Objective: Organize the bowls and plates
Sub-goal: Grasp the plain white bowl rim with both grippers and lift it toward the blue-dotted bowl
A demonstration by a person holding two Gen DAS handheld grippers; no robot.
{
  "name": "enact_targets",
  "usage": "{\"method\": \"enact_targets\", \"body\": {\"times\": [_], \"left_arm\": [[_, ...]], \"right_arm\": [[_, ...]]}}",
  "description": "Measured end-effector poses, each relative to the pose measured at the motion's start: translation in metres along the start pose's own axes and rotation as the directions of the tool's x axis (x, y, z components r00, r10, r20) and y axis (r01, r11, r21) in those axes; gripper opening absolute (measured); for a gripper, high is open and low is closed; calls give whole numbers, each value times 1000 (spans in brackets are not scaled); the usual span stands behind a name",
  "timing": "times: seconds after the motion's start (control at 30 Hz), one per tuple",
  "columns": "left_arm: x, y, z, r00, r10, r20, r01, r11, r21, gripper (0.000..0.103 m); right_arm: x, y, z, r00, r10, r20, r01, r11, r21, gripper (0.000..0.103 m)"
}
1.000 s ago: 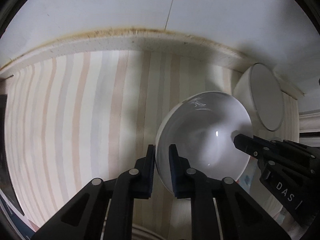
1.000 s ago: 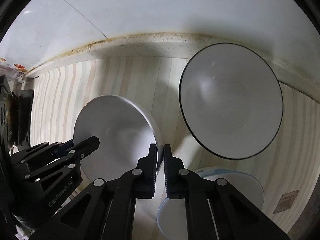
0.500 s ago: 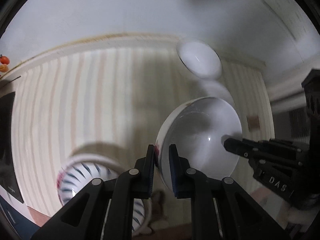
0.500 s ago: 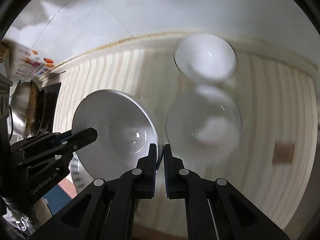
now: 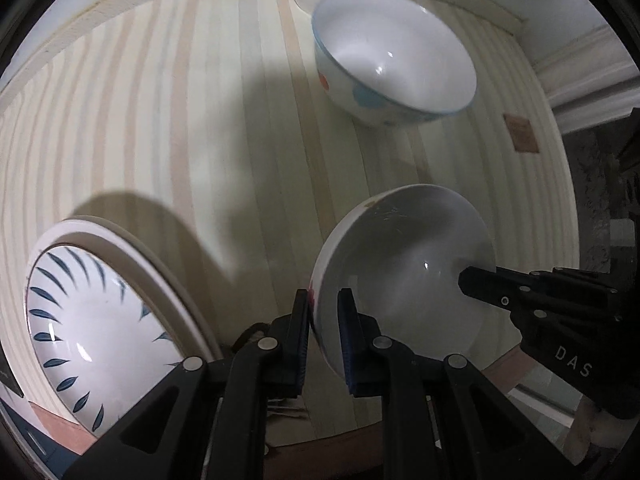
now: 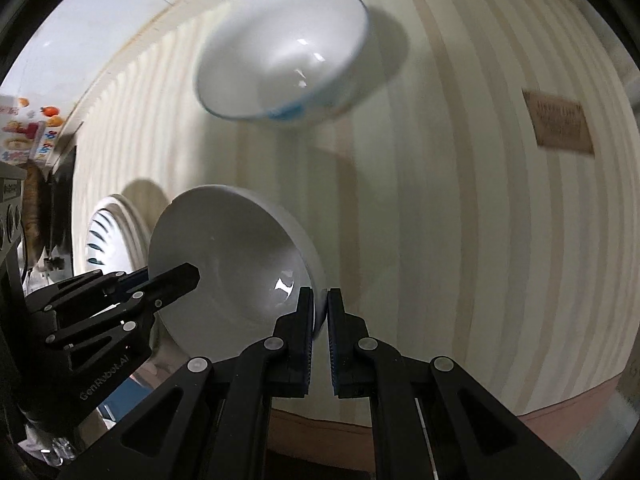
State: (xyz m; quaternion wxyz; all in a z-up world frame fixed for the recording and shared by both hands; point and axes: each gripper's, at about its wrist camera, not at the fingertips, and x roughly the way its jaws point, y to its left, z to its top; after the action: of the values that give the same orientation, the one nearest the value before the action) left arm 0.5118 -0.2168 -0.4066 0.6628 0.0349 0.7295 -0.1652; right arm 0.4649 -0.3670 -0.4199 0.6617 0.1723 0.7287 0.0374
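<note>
Left wrist: both grippers (image 5: 323,332) (image 6: 319,324) clamped on one white bowl's (image 5: 404,276) opposite rims, blue-rimmed bowl (image 5: 394,68) ahead.

Each camera is sitting just behind its own tongs, looking forward and down onto the striped surface (image 5: 224,128) from close above. Both views are sharing the tilted white bowl (image 5: 404,280) between them, the blue-rimmed bowl (image 6: 280,56) farther off, and the leaf-patterned plate (image 5: 96,320) at the left.
</note>
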Motion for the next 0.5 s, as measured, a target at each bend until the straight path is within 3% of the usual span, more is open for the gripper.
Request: {"method": "enact_targets", "body": {"times": [0.5], "left_arm": [[17, -8, 9, 1000, 0, -25, 0, 1000, 21, 12]], "right_arm": [[8, 15, 8, 999, -40, -14, 40, 999, -3, 9]]}}
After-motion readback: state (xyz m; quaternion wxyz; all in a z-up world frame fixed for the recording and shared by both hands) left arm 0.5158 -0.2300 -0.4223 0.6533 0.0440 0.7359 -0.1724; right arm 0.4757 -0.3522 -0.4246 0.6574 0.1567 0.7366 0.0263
